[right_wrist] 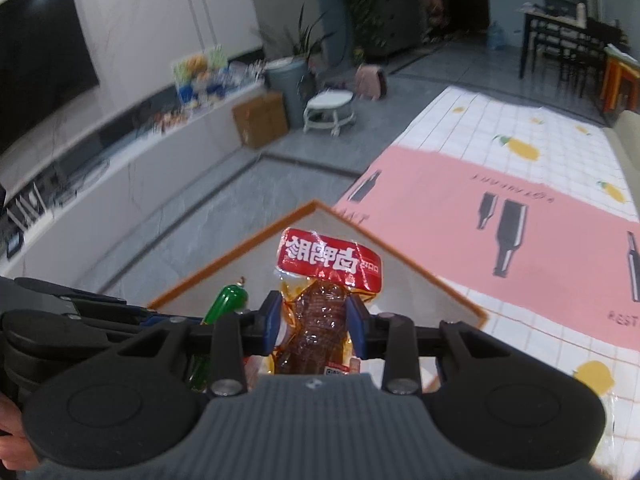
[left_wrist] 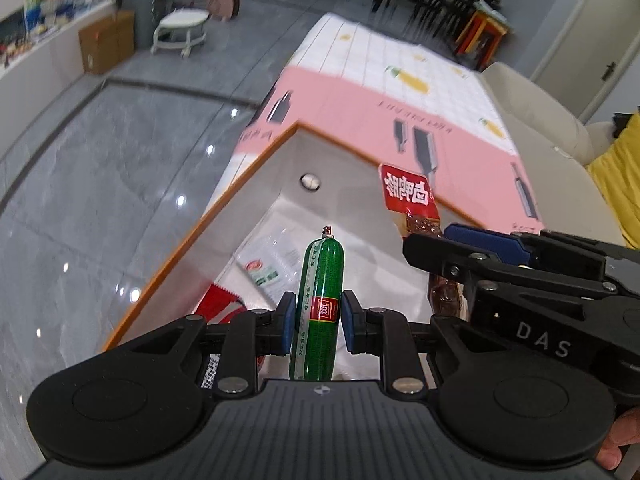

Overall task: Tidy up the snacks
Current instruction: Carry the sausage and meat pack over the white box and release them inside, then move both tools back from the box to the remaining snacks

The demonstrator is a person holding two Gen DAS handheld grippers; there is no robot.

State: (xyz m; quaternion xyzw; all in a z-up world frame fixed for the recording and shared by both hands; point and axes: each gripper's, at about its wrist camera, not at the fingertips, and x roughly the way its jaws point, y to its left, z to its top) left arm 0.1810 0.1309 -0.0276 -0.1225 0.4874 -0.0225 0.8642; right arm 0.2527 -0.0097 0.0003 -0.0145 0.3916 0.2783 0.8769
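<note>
- Left gripper point(left_wrist: 318, 322) clamps a green sausage point(left_wrist: 320, 280) upright between its pads, over the white orange-rimmed box point(left_wrist: 256, 168).
- Right gripper point(right_wrist: 312, 322), just right of the left one, grips a red-topped meat pouch point(right_wrist: 320, 300) by its brown middle, above the same box.
- Risk: both tools crowd one corner; a knock could jar either snack loose or outside the rim.
- Risk: the slick pouch film may slide through the pads.
- Below the left tool, packets point(left_wrist: 268, 264) already lie in the box, limiting free floor.
- Ahead: pink-and-white tablecloth point(left_wrist: 400, 92), bare.
</note>
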